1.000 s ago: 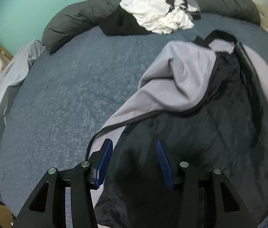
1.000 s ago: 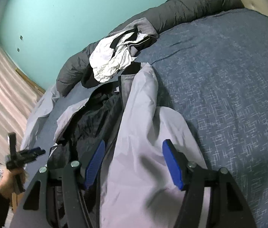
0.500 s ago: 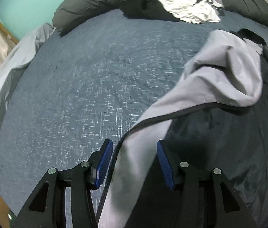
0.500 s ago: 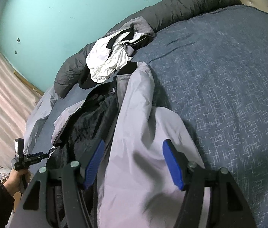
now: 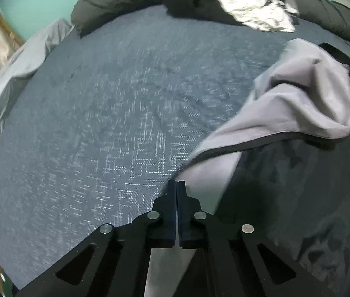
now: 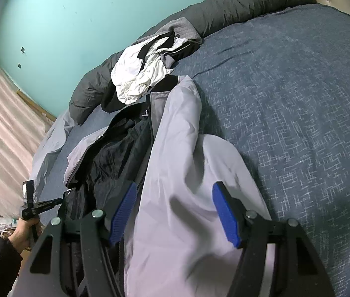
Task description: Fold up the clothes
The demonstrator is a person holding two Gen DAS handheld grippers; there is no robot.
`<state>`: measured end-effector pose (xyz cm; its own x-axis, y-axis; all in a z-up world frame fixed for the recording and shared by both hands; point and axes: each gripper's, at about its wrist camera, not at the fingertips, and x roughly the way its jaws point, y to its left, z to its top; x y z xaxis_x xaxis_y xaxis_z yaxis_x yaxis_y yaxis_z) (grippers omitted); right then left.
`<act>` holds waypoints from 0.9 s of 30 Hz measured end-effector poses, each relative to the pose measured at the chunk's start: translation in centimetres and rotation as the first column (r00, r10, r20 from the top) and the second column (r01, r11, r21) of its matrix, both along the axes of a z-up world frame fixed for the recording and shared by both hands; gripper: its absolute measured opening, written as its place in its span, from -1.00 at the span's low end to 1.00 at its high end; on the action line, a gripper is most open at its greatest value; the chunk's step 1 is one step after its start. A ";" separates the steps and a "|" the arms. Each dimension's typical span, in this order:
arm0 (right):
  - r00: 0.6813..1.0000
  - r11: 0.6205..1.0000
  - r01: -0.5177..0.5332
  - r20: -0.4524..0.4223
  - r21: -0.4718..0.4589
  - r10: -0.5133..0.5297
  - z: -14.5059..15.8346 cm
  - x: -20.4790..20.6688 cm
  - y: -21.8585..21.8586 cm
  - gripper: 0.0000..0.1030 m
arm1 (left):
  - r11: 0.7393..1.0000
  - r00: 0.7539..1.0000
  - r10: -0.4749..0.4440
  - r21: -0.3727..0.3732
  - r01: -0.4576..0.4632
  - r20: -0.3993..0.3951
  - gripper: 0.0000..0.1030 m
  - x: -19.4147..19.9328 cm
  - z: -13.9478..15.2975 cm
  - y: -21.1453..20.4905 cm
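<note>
A light grey jacket [image 6: 182, 163] with a black lining [image 6: 115, 163] lies open on the dark blue bed [image 6: 298, 104]. In the left wrist view the jacket [image 5: 303, 99] lies at the right, its front edge folded over the lining [image 5: 311, 198]. My left gripper [image 5: 176, 185] is shut at the jacket's lower left edge, and the hem seems pinched between its blue pads. My right gripper [image 6: 175, 212] is open, its blue pads [image 6: 225, 215] spread over the jacket's grey right side. The left gripper also shows in the right wrist view [image 6: 38, 205], held in a hand.
A pile of white and black clothes [image 6: 145, 71] lies on a rolled dark grey duvet [image 6: 236, 7] at the back of the bed. A light grey sheet [image 5: 6, 74] hangs off the left side. A teal wall and a curtain stand behind.
My left gripper has moved left to the jacket's edge and shut there. My right gripper has stayed open over the grey side, with little movement.
</note>
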<state>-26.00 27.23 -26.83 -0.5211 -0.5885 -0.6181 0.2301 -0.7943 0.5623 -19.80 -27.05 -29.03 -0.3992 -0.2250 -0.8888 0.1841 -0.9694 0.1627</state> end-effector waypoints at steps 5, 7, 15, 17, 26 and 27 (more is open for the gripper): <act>1.000 1.000 -0.004 -0.006 -0.022 0.004 0.6 0.3 0.0 0.25 | 0.998 0.996 -0.066 0.017 0.067 -0.054 -1.00 2.0 4.7 2.6; 1.000 0.999 -0.004 -0.008 -0.036 0.004 0.9 0.5 0.1 0.25 | 0.996 0.994 -0.089 0.011 0.090 -0.065 -1.00 2.1 6.1 3.4; 1.000 0.998 0.011 0.004 -0.069 -0.011 1.1 1.0 0.7 0.26 | 0.999 0.999 -0.041 0.027 0.041 -0.023 -0.90 0.9 4.6 2.7; 1.000 0.997 0.021 0.008 -0.068 -0.020 1.0 0.8 0.9 0.26 | 0.999 1.000 -0.014 0.042 0.014 0.007 -0.67 0.5 2.7 1.7; 0.999 0.999 0.006 0.039 -0.042 -0.004 -0.6 0.0 -0.2 0.26 | 0.996 0.998 0.057 0.066 -0.057 0.012 -0.05 -1.3 -1.5 -2.4; 0.999 0.999 0.002 0.043 -0.038 0.000 -0.7 -0.1 -0.4 0.26 | 0.995 0.998 0.057 0.079 -0.057 0.011 -0.05 -1.4 -1.8 -2.6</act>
<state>-26.06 26.84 -27.56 -0.4955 -0.6114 -0.6169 0.2044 -0.7724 0.6013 -21.23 -29.68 -30.79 -0.3802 -0.1762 -0.9080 0.2383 -0.9672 0.0879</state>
